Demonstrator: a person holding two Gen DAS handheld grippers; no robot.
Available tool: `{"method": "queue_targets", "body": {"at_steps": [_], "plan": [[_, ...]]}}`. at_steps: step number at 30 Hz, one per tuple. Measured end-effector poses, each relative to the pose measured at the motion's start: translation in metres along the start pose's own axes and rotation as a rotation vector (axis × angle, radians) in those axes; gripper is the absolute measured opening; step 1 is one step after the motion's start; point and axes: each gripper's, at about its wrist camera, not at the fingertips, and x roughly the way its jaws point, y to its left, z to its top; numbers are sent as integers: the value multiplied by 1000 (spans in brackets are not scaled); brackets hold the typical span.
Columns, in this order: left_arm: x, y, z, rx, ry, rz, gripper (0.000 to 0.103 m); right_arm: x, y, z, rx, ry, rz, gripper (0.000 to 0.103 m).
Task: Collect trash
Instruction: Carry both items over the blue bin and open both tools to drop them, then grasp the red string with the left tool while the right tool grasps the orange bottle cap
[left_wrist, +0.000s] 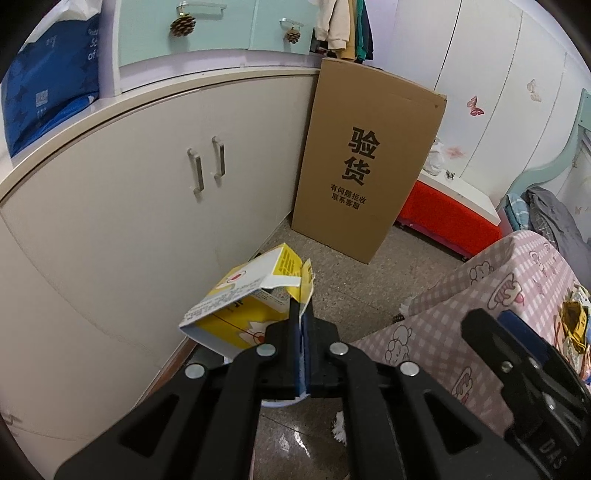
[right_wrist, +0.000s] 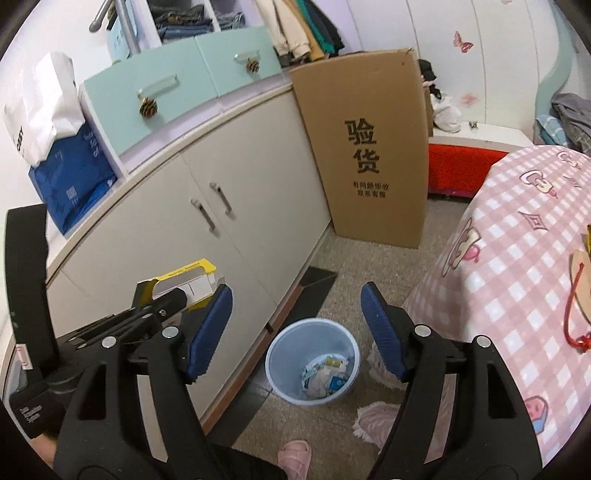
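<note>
Pinching flap of torn yellow-white carton (left_wrist: 236, 310), left gripper (left_wrist: 303, 332) has jaws pressed together on thin card, carrying it above floor beside cabinet (left_wrist: 147, 206), presumably toward blue bin (right_wrist: 312, 358) already holding scraps. Right gripper (right_wrist: 295, 332): jaws spread, nothing between, bin visible through gap. Carton print unreadable. Cardboard box (left_wrist: 369, 162) reads "验货".

A strip of bare floor (right_wrist: 373, 280) runs between the white cabinet (right_wrist: 229, 236) on the left and the pink checked bed (right_wrist: 517, 266) on the right, blocked ahead by a tall upright cardboard box (right_wrist: 369, 147), with a blue wastebasket (right_wrist: 280, 373) standing open-topped beside the cabinet's base.
</note>
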Motion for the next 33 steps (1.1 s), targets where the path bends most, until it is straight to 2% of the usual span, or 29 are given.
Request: {"method": "queue_targets", "body": {"at_steps": [2, 4, 5, 12, 20, 27, 33], "plan": [[10, -1, 3, -6, 15, 14, 15, 3, -4, 0, 16, 6, -1, 72], [21, 1, 3, -17, 58, 46, 62, 5, -8, -1, 26, 14, -7, 72], [23, 2, 1, -21, 63, 51, 64, 5, -10, -1, 29, 16, -8, 72], [11, 3, -9, -28, 71, 49, 68, -1, -13, -5, 41, 30, -13, 72], [-29, -14, -15, -12, 23, 1, 70, -40, -14, -4, 48, -17, -15, 73], [-68, -48, -22, 35, -20, -69, 71, -92, -37, -7, 81, -77, -47, 74], [-90, -98, -35, 135, -37, -130, 72, -142, -87, -19, 144, -109, -140, 74]]}}
